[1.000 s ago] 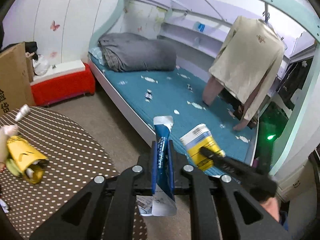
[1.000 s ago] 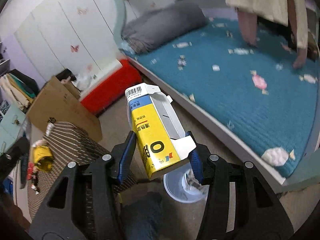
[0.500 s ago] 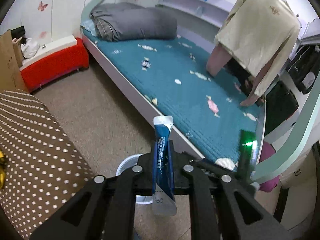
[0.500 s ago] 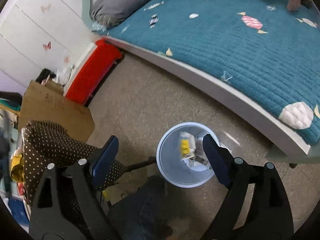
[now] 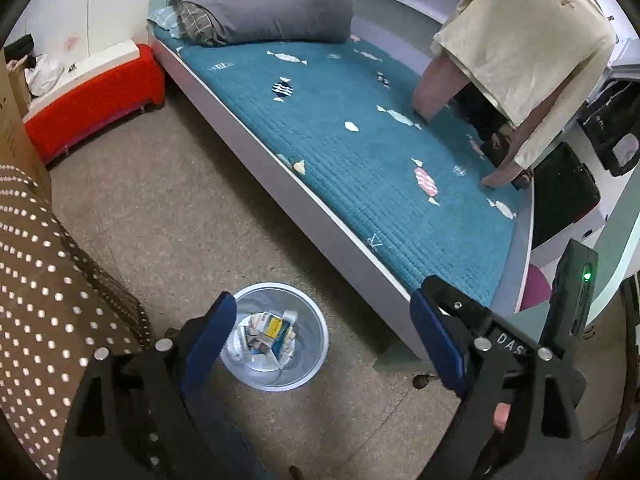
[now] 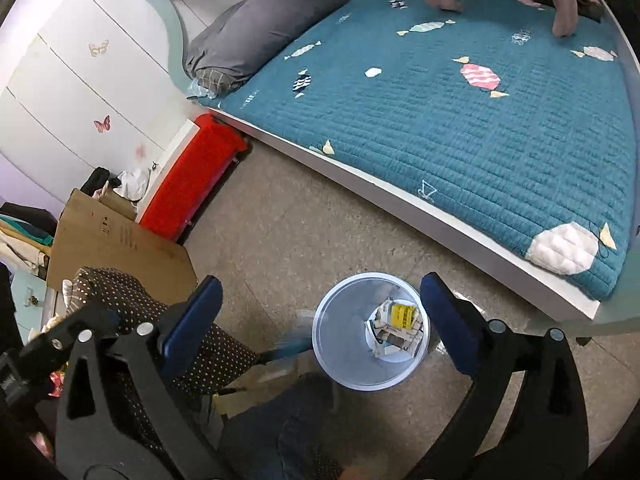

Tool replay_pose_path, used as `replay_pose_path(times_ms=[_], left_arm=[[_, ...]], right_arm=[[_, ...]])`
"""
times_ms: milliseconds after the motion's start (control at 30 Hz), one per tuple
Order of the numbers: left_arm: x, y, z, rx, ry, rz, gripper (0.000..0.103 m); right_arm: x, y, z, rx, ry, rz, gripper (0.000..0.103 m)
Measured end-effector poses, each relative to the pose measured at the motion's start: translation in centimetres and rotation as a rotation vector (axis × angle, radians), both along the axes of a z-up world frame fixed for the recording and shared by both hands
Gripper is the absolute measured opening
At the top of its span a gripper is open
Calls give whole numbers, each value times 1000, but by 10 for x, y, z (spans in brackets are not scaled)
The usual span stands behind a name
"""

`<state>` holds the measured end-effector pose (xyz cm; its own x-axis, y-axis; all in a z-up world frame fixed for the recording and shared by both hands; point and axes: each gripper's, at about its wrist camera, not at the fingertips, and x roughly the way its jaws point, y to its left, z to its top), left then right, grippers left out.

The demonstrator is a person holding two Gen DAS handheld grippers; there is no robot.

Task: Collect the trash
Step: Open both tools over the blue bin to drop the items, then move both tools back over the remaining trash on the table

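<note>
Teal quilted bed (image 5: 360, 152): the biggest thing ahead of my left gripper (image 5: 320, 332), running from beyond my fingers off to the upper right; nothing on it looks like trash to me.
Spotted brown tablecloth (image 5: 48, 288): close on the left of my left gripper; I judge more rubbish waits there, and swinging back too fast could catch a finger on its hanging edge.
Pale plastic bin (image 5: 316, 328): on the floor just beyond and below my left fingers, partly behind the left one, with cartons and wrappers (image 5: 268, 332) lying inside.
Left gripper: jaws spread wide, having just been opening, nothing between them.
Right gripper (image 6: 320, 308): also spread, just opened further, empty; the bin (image 6: 340, 364) sits framed between its fingers.
Risk: the bin is light, so a low finger could tip it and spill the trash.
Right view only: a cardboard sheet (image 6: 116, 248) leaning by the table, and a dark trouser leg (image 6: 288, 436) just below the bin.
Left view only: a hanging cream shirt (image 5: 528, 40) far right, and my right gripper's green-lit body (image 5: 572, 292).
</note>
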<state>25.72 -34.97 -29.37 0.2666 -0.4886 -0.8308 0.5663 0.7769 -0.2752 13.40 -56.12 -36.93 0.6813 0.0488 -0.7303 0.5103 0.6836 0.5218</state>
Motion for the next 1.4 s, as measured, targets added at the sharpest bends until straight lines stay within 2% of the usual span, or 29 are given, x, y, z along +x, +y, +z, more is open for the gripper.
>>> replay_pose_path(times_ms=[300, 567, 900, 1400], left_arm=[[-21, 19, 39, -20, -112, 18, 91], [-42, 46, 74, -49, -182, 36, 92], [-61, 119, 112, -102, -241, 90, 92], [-79, 243, 153, -134, -340, 232, 93]], right_arm=[[-3, 25, 19, -79, 10, 3, 97], [-7, 53, 58, -150, -25, 46, 97], [-9, 105, 107, -215, -83, 113, 97], [13, 212, 170, -293, -179, 310, 97]])
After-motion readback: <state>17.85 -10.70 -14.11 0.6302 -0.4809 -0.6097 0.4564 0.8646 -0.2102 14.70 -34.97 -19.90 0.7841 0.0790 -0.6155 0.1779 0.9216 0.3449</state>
